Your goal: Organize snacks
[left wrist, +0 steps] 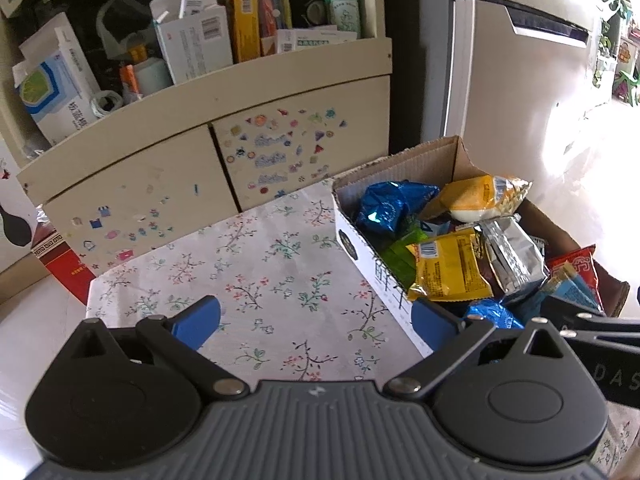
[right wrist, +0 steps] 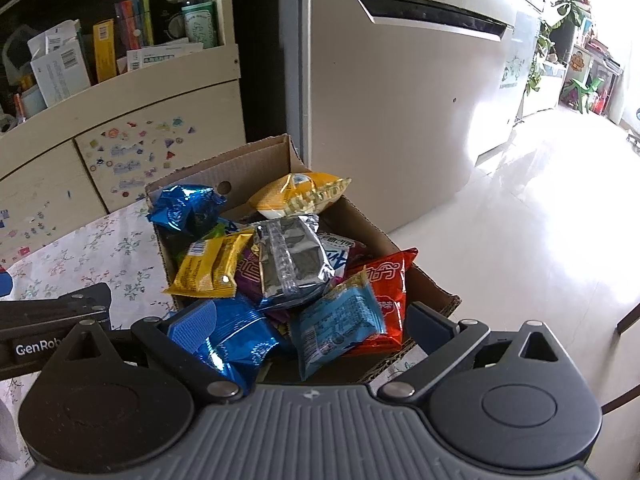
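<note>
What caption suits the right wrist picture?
Open right claw hovers over a cardboard box heaped with snack packets.

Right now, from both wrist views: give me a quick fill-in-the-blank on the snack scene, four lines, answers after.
1. The snack packets are piled in a ____ box.
2. The table is covered by a cloth with a ____ print.
3. Both the left claw and the right claw are ____.
4. The silver packet lies ____ the pile.

Missing words: cardboard; floral; open; on top of
</note>
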A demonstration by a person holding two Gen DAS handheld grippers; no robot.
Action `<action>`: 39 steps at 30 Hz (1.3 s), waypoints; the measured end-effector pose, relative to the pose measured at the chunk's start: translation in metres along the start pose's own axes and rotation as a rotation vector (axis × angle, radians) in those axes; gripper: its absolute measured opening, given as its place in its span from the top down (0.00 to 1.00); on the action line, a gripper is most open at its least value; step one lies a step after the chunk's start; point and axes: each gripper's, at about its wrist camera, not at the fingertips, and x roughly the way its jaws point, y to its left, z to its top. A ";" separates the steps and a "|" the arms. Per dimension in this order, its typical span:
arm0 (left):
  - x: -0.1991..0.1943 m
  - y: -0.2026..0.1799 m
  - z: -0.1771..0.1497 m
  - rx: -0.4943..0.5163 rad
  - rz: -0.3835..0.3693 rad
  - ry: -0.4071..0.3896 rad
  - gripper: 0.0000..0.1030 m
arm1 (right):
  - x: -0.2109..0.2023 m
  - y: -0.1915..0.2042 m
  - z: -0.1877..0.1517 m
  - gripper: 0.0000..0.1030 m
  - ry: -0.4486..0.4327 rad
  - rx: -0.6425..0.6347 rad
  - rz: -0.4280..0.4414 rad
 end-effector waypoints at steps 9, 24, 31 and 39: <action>-0.016 0.020 -0.008 -0.017 0.038 -0.015 0.02 | -0.011 0.019 -0.004 0.00 -0.016 -0.043 0.033; -0.033 0.078 -0.050 -0.117 0.100 0.038 0.01 | -0.025 0.068 -0.029 0.00 -0.008 -0.150 0.140; -0.037 0.100 -0.076 -0.148 0.121 0.078 0.01 | -0.027 0.082 -0.046 0.00 0.011 -0.181 0.182; -0.034 0.123 -0.101 -0.179 0.145 0.121 0.01 | -0.010 0.090 -0.066 0.00 0.076 -0.172 0.185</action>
